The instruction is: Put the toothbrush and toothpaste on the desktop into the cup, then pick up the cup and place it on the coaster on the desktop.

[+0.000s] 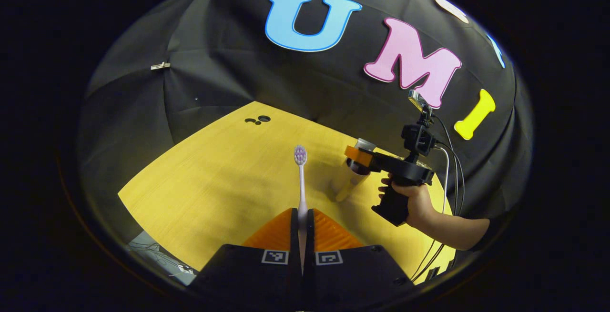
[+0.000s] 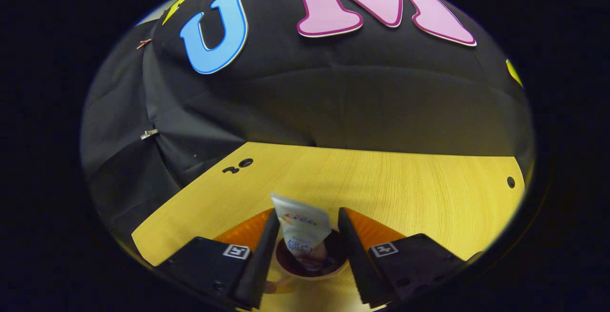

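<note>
While we read the left gripper view from left to right, then the right gripper view, these lines hold:

Desk [image 1: 214, 183]: we see a yellow wood-grain top with black cloth behind its far edge; a small group of dark holes [image 1: 258, 120] sits near its far left corner.

Left gripper [image 1: 302, 216]: our fingers are drawn together and clamped on the toothbrush handle, low in the middle of the left gripper view.

Toothbrush [image 1: 301, 178]: it stands up from the fingers, bristle head at the top, above the middle of the desk and clear of the cup.

Cup [image 1: 347, 181]: we find it right of the toothbrush, toward the desk's right side; the right gripper's front end covers its rim.

Right gripper [image 1: 355, 157]: a hand [image 1: 412, 202] holds it by the grip, cables trailing from the rear.

Right gripper, own view [image 2: 305, 243]: our fingers stand apart on either side of the toothpaste, with a gap on each side.

Toothpaste [image 2: 303, 236]: the tube stands in the cup [image 2: 310, 269], flat crimped end up, leaning a little left.

Cup opening: it lies directly below and between the spread fingers, which hide parts of its rim.

Coaster: we cannot tell where it lies.
</note>
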`<move>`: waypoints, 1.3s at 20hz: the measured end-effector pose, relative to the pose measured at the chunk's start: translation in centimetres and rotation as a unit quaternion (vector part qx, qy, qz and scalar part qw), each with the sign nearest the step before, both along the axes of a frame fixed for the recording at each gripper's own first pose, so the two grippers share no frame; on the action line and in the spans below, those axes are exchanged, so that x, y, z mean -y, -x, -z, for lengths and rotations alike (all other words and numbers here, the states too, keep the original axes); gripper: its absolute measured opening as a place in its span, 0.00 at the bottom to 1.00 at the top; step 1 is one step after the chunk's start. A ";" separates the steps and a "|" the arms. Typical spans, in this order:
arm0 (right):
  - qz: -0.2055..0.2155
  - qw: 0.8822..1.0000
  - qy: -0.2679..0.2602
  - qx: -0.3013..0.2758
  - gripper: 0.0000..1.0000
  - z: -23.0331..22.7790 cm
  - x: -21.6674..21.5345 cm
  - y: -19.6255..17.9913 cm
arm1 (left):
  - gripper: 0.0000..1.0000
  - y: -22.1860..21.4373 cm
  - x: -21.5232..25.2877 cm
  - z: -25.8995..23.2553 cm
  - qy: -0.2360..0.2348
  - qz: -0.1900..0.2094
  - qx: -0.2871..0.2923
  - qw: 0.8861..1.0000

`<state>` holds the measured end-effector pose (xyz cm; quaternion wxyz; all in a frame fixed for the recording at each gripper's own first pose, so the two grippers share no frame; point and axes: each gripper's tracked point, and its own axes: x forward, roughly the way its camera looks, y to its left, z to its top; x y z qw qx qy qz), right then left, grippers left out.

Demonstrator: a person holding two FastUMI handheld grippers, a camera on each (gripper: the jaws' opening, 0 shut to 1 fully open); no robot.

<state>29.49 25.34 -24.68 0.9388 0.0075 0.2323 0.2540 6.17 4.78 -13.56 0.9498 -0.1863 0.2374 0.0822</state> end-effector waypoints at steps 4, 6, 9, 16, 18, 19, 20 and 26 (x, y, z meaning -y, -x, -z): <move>-0.016 1.000 -0.005 0.012 0.98 -2.4 1.2 1.6 | 0.06 -1.6 1.7 -0.4 -0.009 0.015 0.014 1.000; -0.015 0.999 -0.018 0.025 0.98 -4.4 2.1 2.3 | 0.06 -2.7 2.5 -0.9 -0.011 0.023 0.029 0.999; -0.008 0.999 -0.032 0.042 0.98 -7.0 4.5 3.5 | 0.06 -5.4 3.7 -2.6 -0.010 0.036 0.068 0.997; 0.050 0.996 -0.040 0.064 0.98 -10.1 13.4 4.3 | 0.06 -12.9 5.9 -6.6 -0.021 0.053 0.189 0.980; 0.064 0.995 -0.033 0.068 0.98 -10.1 15.6 4.1 | 0.06 -15.1 6.0 -7.4 -0.026 0.050 0.218 0.974; 0.072 0.995 -0.029 0.070 0.98 -10.0 16.6 4.0 | 0.06 -16.1 6.1 -7.6 -0.024 0.048 0.230 0.972; 0.080 0.994 -0.025 0.069 0.98 -9.8 17.7 3.9 | 0.01 -17.2 6.1 -7.5 -0.017 0.044 0.240 0.970; 0.108 0.992 -0.002 0.064 0.98 -8.4 22.0 4.4 | 0.11 -22.3 4.9 -6.2 0.017 0.006 0.284 0.959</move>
